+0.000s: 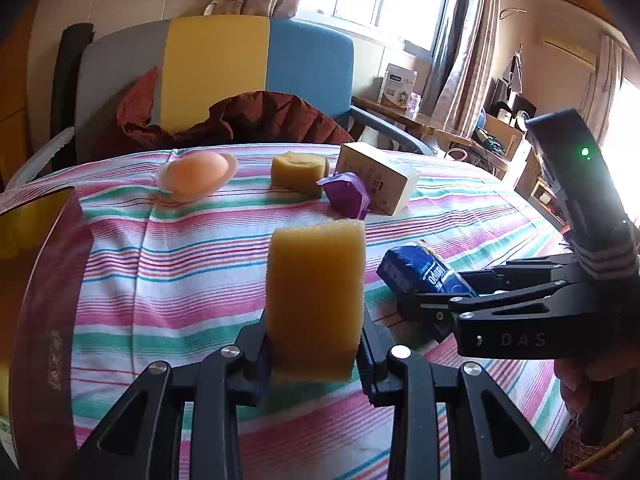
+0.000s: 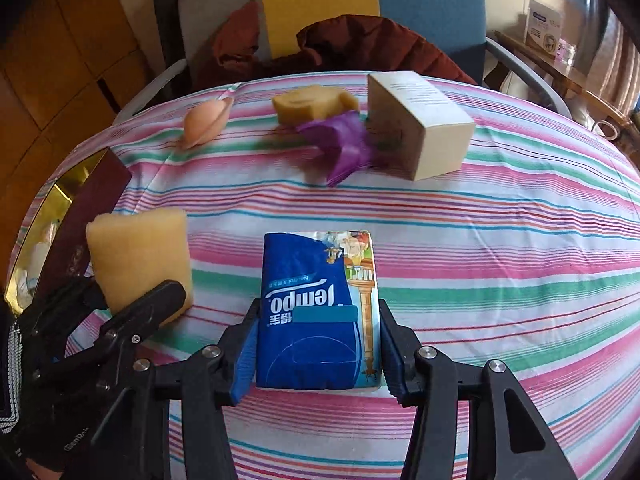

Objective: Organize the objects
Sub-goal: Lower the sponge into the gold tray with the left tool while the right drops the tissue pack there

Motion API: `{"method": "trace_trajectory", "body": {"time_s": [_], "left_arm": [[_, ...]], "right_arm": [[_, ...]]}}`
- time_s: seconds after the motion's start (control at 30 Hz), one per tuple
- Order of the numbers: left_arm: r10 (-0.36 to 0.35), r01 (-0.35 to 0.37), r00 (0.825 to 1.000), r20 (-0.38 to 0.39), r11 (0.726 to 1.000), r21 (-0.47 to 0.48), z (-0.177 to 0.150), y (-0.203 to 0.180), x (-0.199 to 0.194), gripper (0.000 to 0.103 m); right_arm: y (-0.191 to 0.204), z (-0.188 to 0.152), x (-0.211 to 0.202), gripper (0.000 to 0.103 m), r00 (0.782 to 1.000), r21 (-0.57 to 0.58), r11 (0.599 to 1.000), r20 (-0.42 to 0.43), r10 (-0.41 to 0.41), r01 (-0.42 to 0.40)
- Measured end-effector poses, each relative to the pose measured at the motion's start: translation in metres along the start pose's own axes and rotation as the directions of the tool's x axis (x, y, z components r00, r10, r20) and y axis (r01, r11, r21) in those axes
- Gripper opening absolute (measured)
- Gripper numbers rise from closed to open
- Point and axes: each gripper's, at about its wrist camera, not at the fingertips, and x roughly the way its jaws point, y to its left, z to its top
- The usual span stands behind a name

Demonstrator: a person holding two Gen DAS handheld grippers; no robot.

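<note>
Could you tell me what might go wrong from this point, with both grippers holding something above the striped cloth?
1. The sponge is gripped only at its lower end by the left gripper; being soft, it could squirm loose.
2. The tissue pack in the right gripper looks slick and might slide out.
3. The grippers are close together and could collide.

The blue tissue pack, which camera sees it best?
The right wrist view. There the blue tissue pack fills the middle, front face and printed name showing, clamped by the right gripper. The left wrist view catches only one end of it, off to the side, partly behind that gripper's fingers.
</note>
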Motion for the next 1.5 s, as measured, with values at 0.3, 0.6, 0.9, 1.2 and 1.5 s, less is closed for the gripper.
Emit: {"method": "trace_trajectory", "body": {"time_s": [0.3, 0.6, 0.9, 1.2, 1.5], "left_arm": [[-0.058, 0.060, 0.998, 0.024, 0.996, -0.070, -0.024, 0.012, -0.042, 0.034], [-0.039, 0.058, 0.992, 0.117, 0.986, -0.159, -0.013, 0.042, -0.091, 0.034], [0.113, -0.053, 0.983, 0.145, 0.929, -0.367, -0.004, 0.118, -0.118, 0.034], [0.202, -0.169, 0.979, 0.016, 0.860, -0.482, -0.018, 0.162, -0.107, 0.036], [0.251, -0.221, 0.968, -0.001, 0.849, -0.480, -0.037, 0.161, -0.118, 0.046]], "right_arm": [[0.003, 0.002, 0.006, 0.053, 0.999, -0.047, 0.998, 0.023, -0.029, 0.030], [0.003, 0.001, 0.005, 0.053, 0.999, -0.047, 0.998, 0.028, -0.028, 0.030], [0.003, 0.001, 0.005, 0.053, 0.999, -0.047, 0.998, 0.033, -0.032, 0.034], [0.004, 0.000, 0.005, 0.053, 0.999, -0.053, 0.998, 0.038, -0.036, 0.038], [0.005, 0.000, 0.004, 0.054, 0.998, -0.058, 0.998, 0.042, -0.036, 0.038]]}}
